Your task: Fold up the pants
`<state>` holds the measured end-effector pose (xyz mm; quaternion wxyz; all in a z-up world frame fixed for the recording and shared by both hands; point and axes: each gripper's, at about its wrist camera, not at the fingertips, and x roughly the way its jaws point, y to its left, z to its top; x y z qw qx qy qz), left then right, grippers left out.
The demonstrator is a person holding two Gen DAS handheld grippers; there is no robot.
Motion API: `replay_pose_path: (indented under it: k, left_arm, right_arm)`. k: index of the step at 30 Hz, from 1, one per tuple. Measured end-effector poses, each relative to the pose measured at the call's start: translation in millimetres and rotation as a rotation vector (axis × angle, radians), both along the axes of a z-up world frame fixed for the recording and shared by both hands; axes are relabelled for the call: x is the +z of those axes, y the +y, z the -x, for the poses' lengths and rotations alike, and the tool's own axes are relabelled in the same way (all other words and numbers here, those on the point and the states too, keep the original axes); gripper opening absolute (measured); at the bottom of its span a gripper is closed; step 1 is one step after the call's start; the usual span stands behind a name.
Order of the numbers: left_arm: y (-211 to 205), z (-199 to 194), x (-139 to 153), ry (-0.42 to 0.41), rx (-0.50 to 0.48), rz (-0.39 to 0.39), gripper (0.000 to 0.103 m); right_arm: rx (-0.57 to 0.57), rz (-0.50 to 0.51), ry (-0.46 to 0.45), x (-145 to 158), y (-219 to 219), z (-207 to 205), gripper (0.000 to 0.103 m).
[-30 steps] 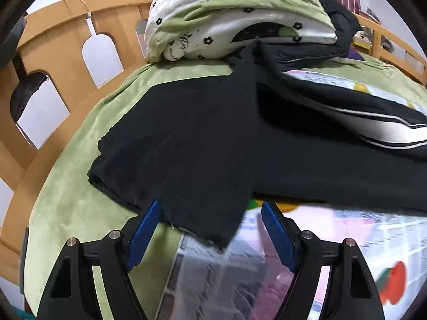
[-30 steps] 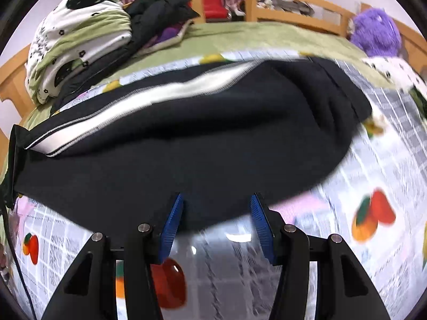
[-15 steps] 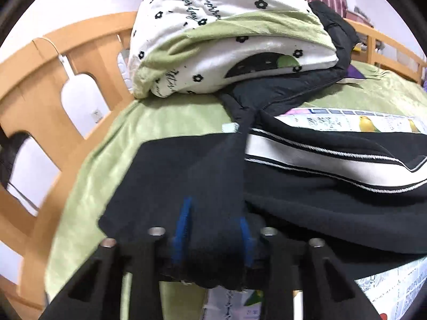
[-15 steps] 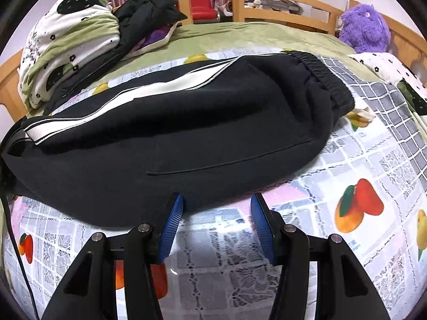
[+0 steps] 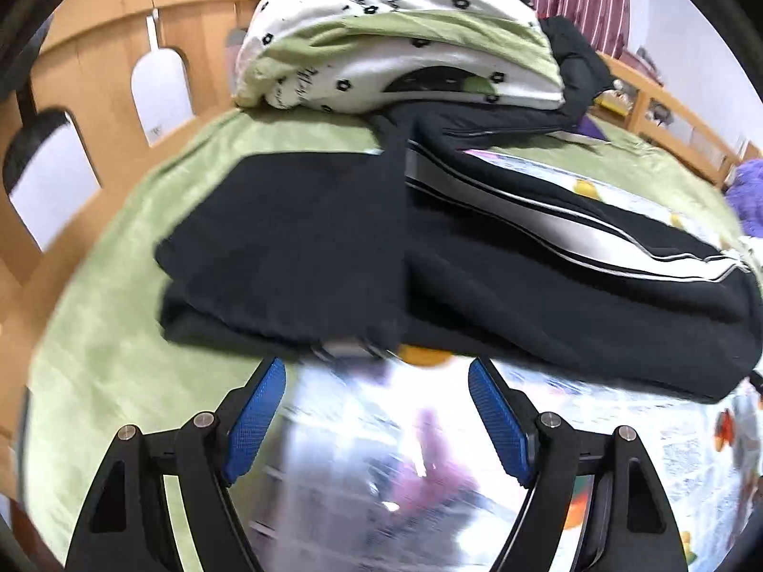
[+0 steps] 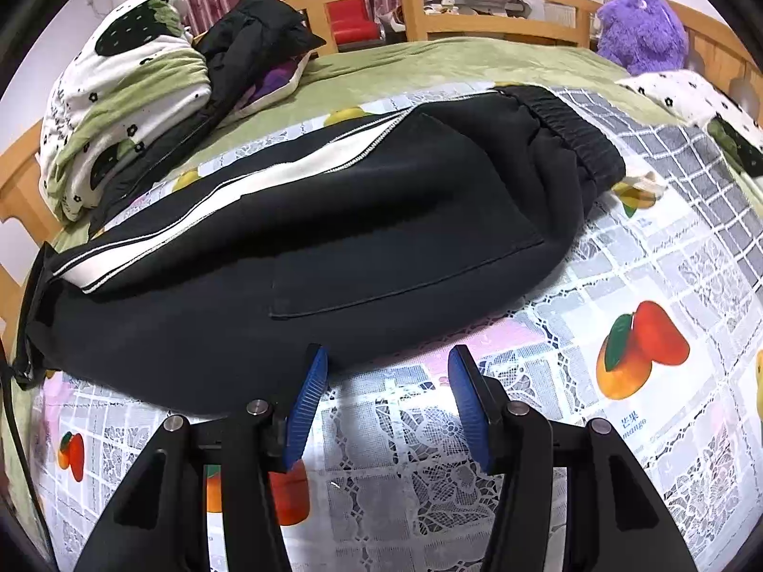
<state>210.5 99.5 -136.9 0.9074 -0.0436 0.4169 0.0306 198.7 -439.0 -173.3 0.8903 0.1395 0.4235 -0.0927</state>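
Black white-striped fleece pants point(image 6: 305, 257) folded lengthwise on the fruit-print plastic sheet point(image 6: 667, 286) over the bed, left hand-held gripper point(image 5: 376, 405) just opened wide, empty, right hand-held gripper point(image 6: 386, 391) half-open at near hem, clear sheet rightward

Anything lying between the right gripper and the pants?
Nothing: only bare fruit-print cloth between the right gripper and the pants, in the right wrist view.

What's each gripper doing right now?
Left gripper: open, just opened, nothing between the jaws.
Right gripper: open, empty, at the pants' edge.
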Motion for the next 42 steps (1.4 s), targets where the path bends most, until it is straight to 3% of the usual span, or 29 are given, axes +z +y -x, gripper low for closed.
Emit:
replay_pose_path:
  k: [4,7,17,23,24,25,27,28,30,34,37,42]
  left_arm:
    - [-13.3,0.3,-22.1,0.011,0.003,0.185,0.078]
    - [-20.7,-15.3,-41.0,0.039,0.029,0.256,0.078]
    - [-28.7,-71.0,-57.4,0.028,0.051,0.307,0.081]
    - [-24.3,-102.0,-60.1,0.022,0.145,0.384,0.08]
    - [-25.4,-104.1,-60.1,0.021,0.162,0.384,0.075]
    - [-27.3,-105.6,-59.7,0.021,0.193,0.355,0.053]
    - [-29.4,-105.8,-60.9,0.043,0.236,0.257,0.022]
    - [-28.8,-104.5,-61.5,0.045,0.222,0.242,0.016]
    - [-22.9,-93.4,-57.9,0.024,0.207,0.286,0.013]
    - [-23.2,-72.9,-41.9,0.028,0.201,0.27,0.012]
    - [-24.5,-47.7,-29.4,0.043,0.169,0.274,0.012]
    - [-48.7,19.6,-18.8,0.077,0.08,0.215,0.012]
  right_arm:
    - [-0.019,-0.064,0.011,-6.1,-11.9,0.3,0.052]
    - [-0.04,-0.086,0.016,-10.3,-23.4,-2.5,0.056]
    - [-0.067,-0.17,-0.047,-23.5,-51.0,-38.2,0.064]
    - [-0.114,-0.182,-0.038,-26.6,-57.2,-79.0,0.067]
    - [-0.121,-0.168,-0.039,-26.3,-55.6,-85.9,0.064]
    - [-0.13,-0.145,-0.04,-26.3,-53.4,-91.1,0.057]
    - [-0.154,-0.076,-0.042,-27.1,-49.1,-97.7,0.023]
    - [-0.15,-0.067,-0.041,-26.8,-48.5,-99.1,0.019]
    - [-0.137,-0.061,-0.053,-21.2,-45.3,-93.6,0.014]
    - [-0.129,-0.039,-0.079,-2.1,-38.3,-65.5,0.013]
    - [-0.127,-0.051,-0.08,9.1,-40.1,-32.2,0.013]
    - [-0.15,-0.07,-0.085,20.9,-56.0,47.4,0.013]
